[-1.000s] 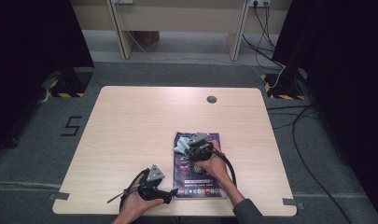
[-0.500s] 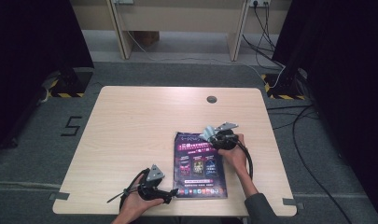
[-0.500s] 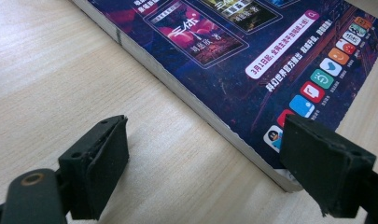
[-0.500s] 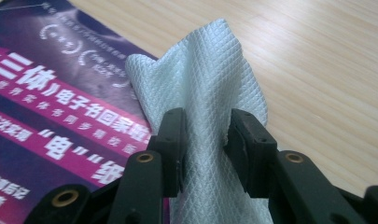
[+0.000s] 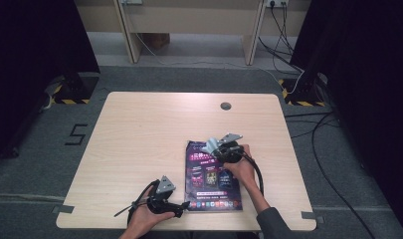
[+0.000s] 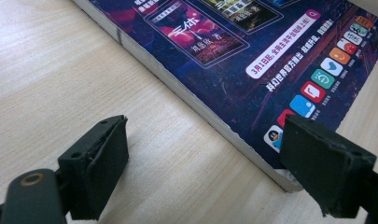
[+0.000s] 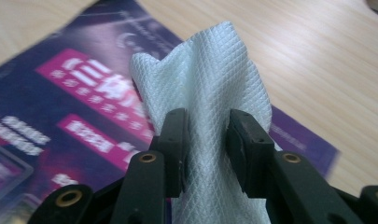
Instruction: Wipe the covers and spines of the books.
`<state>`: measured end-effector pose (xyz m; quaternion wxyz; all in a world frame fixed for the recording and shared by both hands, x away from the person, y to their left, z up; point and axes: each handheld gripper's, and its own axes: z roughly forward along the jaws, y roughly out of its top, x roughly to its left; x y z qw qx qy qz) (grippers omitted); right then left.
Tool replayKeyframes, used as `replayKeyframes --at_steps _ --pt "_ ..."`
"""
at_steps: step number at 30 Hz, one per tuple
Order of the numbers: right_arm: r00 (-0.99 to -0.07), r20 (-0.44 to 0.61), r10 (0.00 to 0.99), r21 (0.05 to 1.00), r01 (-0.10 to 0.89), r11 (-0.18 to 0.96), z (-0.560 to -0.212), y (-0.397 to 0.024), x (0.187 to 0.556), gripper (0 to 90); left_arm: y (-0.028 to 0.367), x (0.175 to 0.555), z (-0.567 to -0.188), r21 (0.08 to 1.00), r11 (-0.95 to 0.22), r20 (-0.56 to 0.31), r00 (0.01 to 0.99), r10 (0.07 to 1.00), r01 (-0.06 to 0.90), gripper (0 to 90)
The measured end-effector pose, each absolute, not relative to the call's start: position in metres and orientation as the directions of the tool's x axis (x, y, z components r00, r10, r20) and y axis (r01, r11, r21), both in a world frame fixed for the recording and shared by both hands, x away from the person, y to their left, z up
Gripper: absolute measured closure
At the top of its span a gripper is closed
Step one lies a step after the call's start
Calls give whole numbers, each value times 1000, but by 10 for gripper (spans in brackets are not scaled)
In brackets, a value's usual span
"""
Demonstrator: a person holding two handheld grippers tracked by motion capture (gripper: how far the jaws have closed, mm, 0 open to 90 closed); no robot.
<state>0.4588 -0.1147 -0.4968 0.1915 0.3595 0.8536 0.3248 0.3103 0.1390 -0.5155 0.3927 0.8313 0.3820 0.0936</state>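
While the left gripper (image 5: pixel 185 205) sits at the near-left corner of the magazine (image 5: pixel 211 175), its jaws stand wide apart with nothing between them: one pad (image 6: pixel 99 171) on bare table (image 5: pixel 139 144), the other hanging over the cover's corner. From the left gripper view it is hard to tell whether that pad actually presses on the cover or just hovers, so the corner may not be pinned at all. If so, the magazine, which lies flat near the front edge right of centre, could slide or turn as soon as the cloth drags on it.

Farther up, the right gripper (image 5: pixel 209 148) is clamped on a bunched white cloth (image 7: pixel 207 112), held over the far end of the cover. The jaws have just narrowed slightly with the cloth between them. The fabric is pinched by a fold only, so it could pull out under friction during a wipe stroke. The glossy cover looks slick, and a stroke toward the open page edge could lift or crease it. The right gripper's cable (image 5: pixel 258 172) loops beside the magazine's right edge and could snag it.
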Motion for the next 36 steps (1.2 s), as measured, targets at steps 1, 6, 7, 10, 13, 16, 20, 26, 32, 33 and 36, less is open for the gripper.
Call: replayKeyframes --at_steps 1,6,7,10,13,16,20,26,32,33,36 --pt "-678 -94 729 692 482 537 -497 -110 457 677 139 310 -516 725 -399 -144 690 710 562 146" --pt "-727 -68 684 688 462 560 -497 -91 447 677 139 310 -515 725 -399 -144 690 709 562 146" --pt "-735 -61 675 685 461 564 -496 -88 445 677 139 310 -516 726 -397 -145 688 711 562 147" --pt "-754 -56 654 686 447 574 -497 -80 439 677 139 310 -515 725 -399 -144 689 710 562 147" --pt "-770 -67 635 682 429 592 -496 -77 436 676 139 309 -516 726 -396 -144 687 712 563 147" --pt "-766 -48 641 684 443 579 -497 -80 435 674 139 310 -516 725 -398 -145 690 710 562 147" --pt "-748 -57 661 678 457 576 -496 -90 437 670 139 309 -516 726 -395 -145 686 713 563 149" --pt "-691 -74 719 671 499 548 -494 -121 441 670 139 310 -516 726 -393 -147 687 712 564 149" --pt "-649 -78 757 670 528 521 -494 -146 442 671 139 310 -516 726 -394 -149 688 711 564 148" --pt "-647 -77 759 670 530 520 -494 -146 441 674 139 310 -516 726 -395 -148 689 709 563 148" --pt "-650 -115 751 663 513 546 -493 -141 437 685 139 310 -516 726 -394 -147 687 711 564 148"
